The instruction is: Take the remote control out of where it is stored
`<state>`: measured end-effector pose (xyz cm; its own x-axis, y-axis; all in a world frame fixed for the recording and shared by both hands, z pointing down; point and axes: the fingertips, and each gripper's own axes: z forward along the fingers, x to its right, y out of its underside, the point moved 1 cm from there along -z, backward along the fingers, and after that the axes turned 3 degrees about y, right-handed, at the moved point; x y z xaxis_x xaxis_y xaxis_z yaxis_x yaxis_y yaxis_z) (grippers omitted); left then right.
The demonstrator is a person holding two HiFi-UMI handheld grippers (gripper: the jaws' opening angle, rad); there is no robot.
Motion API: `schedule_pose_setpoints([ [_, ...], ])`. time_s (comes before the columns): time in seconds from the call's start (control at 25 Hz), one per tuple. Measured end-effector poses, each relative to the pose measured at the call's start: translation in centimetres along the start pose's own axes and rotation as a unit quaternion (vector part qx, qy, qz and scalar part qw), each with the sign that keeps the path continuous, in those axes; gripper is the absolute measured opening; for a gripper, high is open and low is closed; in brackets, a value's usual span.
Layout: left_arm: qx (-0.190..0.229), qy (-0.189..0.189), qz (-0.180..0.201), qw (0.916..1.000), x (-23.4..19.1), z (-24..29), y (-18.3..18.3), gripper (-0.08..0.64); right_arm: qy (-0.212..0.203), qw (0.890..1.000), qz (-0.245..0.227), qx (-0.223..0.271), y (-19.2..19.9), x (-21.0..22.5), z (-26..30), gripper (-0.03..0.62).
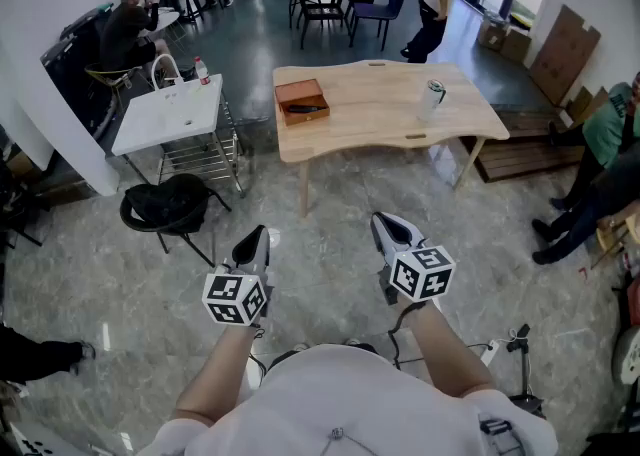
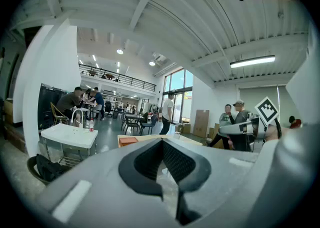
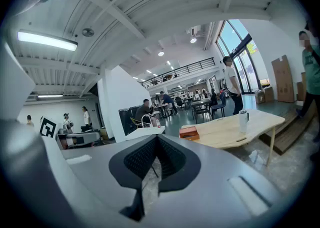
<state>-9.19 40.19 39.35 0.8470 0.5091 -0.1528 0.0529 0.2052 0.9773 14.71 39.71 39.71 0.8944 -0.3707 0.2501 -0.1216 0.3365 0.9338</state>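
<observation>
Forearms (image 1: 450, 354): yours, bare, coming out of your grey shirt at the bottom of the head view, one to each gripper
Left gripper (image 1: 254, 241): you hold it low over the floor, pointing ahead and a little down; its own view shows the two jaws closed tip to tip with nothing between them
Right gripper (image 1: 391, 228): level with the left one, beside it but apart from it, with its marker cube on top; its jaws are pressed together and hold nothing
Floor (image 1: 330, 274): glossy grey stone tiles under both grippers
Wooden table (image 1: 380, 119): pale top, ahead of you and well apart from both grippers
Box (image 1: 301, 94): open, orange-brown, on the left part of the table as you face it
Remote control (image 1: 306, 108): dark slim shape lying inside the box; neither gripper touches it
Tumbler (image 1: 432, 97): metal, upright on the right part of the table, well apart from the box
Sink stand (image 1: 165, 116): white, left of the table, with a curved tap and a bottle at its far edge
Stool (image 1: 165, 206): black, just in front of the sink stand
People: some seated at the far tables, one standing beyond the wooden table, others at the right edge
</observation>
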Motion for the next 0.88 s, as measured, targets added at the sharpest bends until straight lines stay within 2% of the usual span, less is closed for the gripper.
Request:
schedule_pose_setpoints([
  [0.6, -0.008, -0.006, 0.003, 0.9999, -0.5, 0.0, 0.5, 0.000, -0.006, 1.000, -0.003, 0.009, 0.1, -0.2, -0.2, 0.028],
  [0.88, -0.013, -0.007, 0.006, 0.9999, 0.7, 0.7, 0.8, 0.002, -0.020, 1.000, -0.012, 0.017, -0.3, 0.2, -0.7, 0.028],
])
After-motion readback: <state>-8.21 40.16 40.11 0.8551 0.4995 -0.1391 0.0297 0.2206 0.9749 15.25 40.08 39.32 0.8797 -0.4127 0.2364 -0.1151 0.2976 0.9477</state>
